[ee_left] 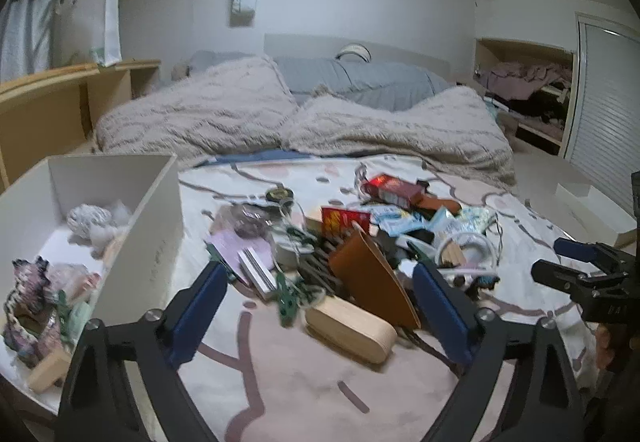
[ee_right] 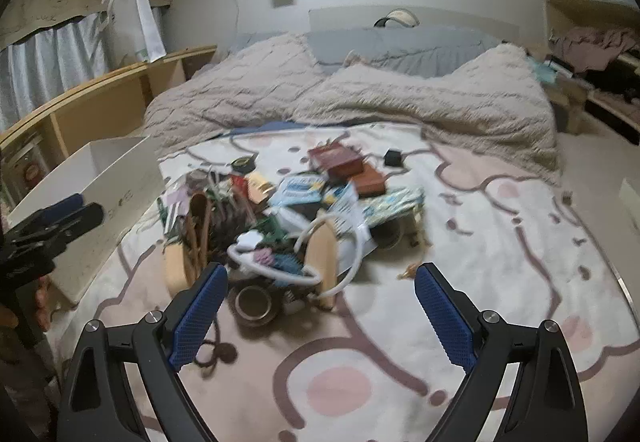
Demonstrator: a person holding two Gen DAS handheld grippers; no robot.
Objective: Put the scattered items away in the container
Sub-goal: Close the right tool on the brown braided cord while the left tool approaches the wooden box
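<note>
- Blue-padded, the left gripper fills the bottom of the left wrist view; its jaws are spread wide and grasp nothing.
- Between its fingers lie a pale wooden oval box and a brown leather piece that leans on it.
- Behind them, toward 12 o'clock, the pile of scattered items covers the pink patterned blanket; a red snack box is at its far side.
- At 9 o'clock stands the white container, with a knitted thing and some soft items already inside.
- At 3 o'clock the right gripper comes into the picture.
- In the right wrist view, the right gripper has its jaws released too, with nothing between the pads.
- Just ahead at 12 o'clock lie a roll of tape and a white headband.
- The container is at 10 o'clock, beside the pile.
- The left gripper shows at 9 o'clock.
</note>
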